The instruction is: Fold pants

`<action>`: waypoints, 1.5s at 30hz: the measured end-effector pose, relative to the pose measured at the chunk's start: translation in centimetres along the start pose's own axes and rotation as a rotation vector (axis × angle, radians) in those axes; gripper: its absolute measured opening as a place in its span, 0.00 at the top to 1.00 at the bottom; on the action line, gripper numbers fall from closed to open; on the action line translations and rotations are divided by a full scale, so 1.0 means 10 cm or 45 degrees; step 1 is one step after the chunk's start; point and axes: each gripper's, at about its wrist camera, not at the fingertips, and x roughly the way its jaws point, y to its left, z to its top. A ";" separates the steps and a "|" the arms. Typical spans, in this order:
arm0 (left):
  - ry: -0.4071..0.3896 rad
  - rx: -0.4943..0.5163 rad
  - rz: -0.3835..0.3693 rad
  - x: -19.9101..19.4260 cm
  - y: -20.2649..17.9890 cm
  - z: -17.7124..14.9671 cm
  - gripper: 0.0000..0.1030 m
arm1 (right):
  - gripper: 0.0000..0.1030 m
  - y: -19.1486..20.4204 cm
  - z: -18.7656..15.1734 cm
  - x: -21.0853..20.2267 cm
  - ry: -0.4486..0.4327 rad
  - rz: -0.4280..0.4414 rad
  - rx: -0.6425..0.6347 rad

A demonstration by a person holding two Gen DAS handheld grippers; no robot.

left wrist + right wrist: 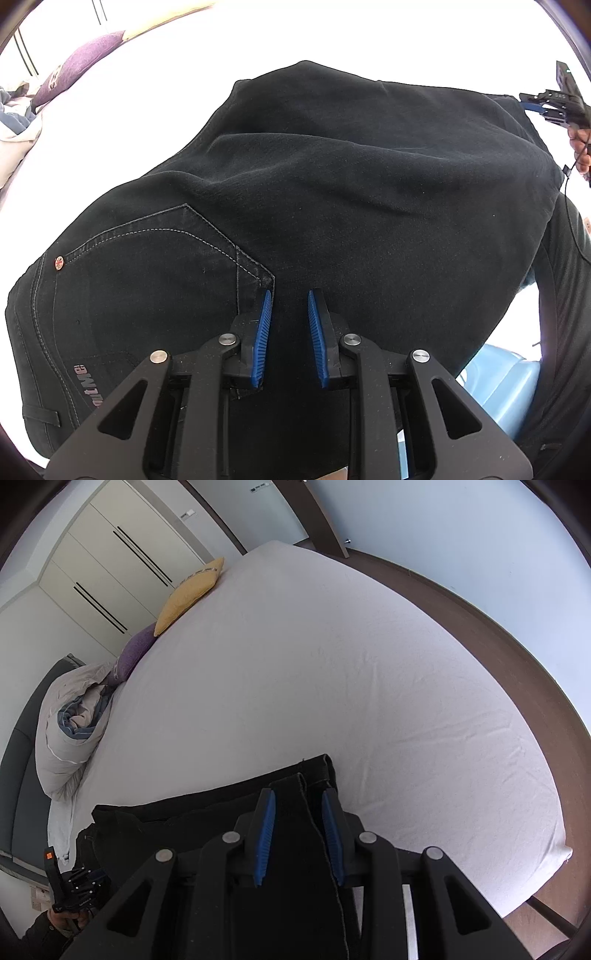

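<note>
Black pants [332, 206] lie on a white bed, the back pocket and waistband at the left of the left wrist view. My left gripper [290, 299] is over the seat area; its blue-padded jaws stand slightly apart with black cloth between them. Whether they pinch it is not clear. In the right wrist view the pants [221, 805] lie at the near edge of the bed. My right gripper [297, 799] has a strip of the pants' hem between its blue pads, with a gap still showing. The right gripper also shows at the far right of the left wrist view [543, 105].
The white bed sheet [332, 664] stretches away beyond the pants. A yellow pillow [188, 594], a purple pillow [135, 651] and a rolled duvet [74, 720] lie along the left side. A brown bed frame [517, 642] rims the mattress. White wardrobes [110, 565] stand behind.
</note>
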 end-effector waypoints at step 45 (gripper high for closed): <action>-0.210 0.082 -0.002 -0.30 -0.14 0.19 0.80 | 0.54 1.69 -0.12 -0.14 -0.006 0.017 -0.636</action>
